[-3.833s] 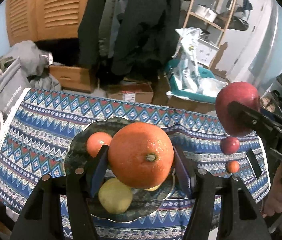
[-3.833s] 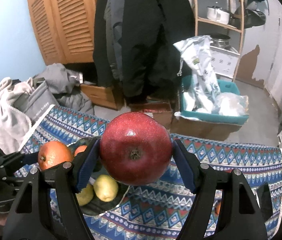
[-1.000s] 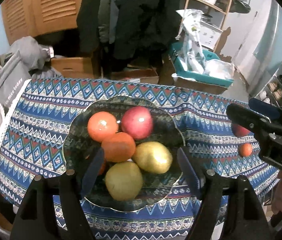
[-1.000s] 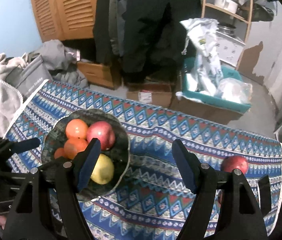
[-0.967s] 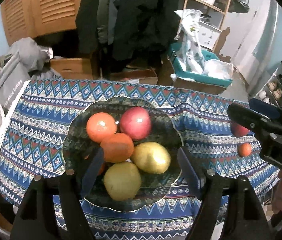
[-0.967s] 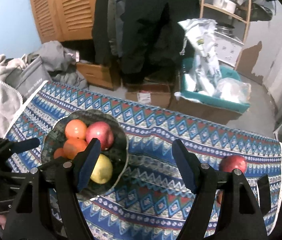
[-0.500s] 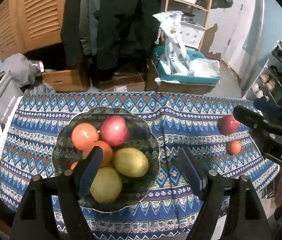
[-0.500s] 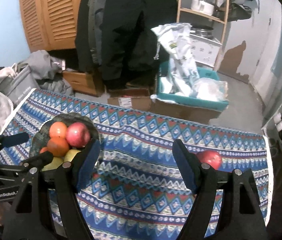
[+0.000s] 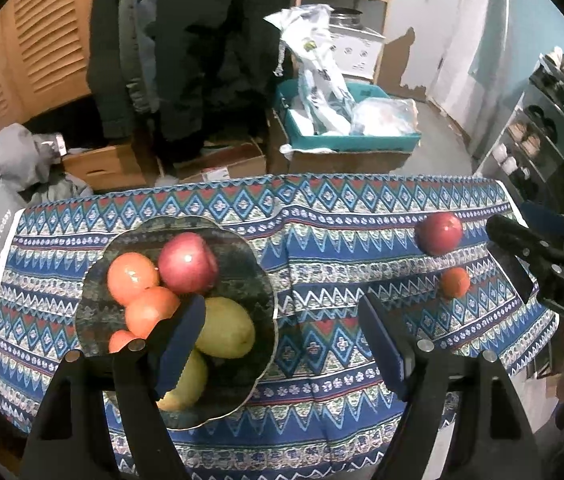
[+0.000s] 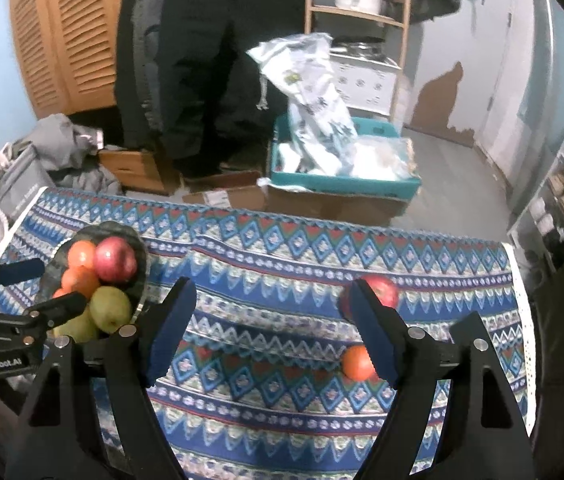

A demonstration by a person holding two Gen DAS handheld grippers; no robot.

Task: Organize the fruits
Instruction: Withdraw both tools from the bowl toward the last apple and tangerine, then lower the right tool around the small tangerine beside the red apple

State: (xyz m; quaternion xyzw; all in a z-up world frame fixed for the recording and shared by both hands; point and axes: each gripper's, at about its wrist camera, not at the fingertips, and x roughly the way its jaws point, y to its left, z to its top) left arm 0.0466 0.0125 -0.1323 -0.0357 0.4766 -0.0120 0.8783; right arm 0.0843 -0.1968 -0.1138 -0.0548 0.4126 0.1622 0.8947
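Hovering over patterned tablecloth (image 9: 322, 240), both grippers empty.
Left gripper (image 9: 282, 340) gapes w/ nothing between; right gripper (image 10: 269, 328) opening; red apple (image 10: 382, 290) & small orange (image 10: 356, 362) lower right, fruit plate (image 9: 257, 280) left.

Middle of table: the blue zigzag-patterned tablecloth (image 9: 322, 264) is bare here, with lots of room to pass.
Left side: the dark scalloped glass plate (image 9: 255, 280) is piled with fruit and blocks the way.
Right side: a loose red apple (image 9: 438, 233) and a small orange tangerine (image 9: 454, 282) sit near each other, with cloth around them.
Right gripper (image 10: 269, 330): its jaws are opening, with only cloth between them.
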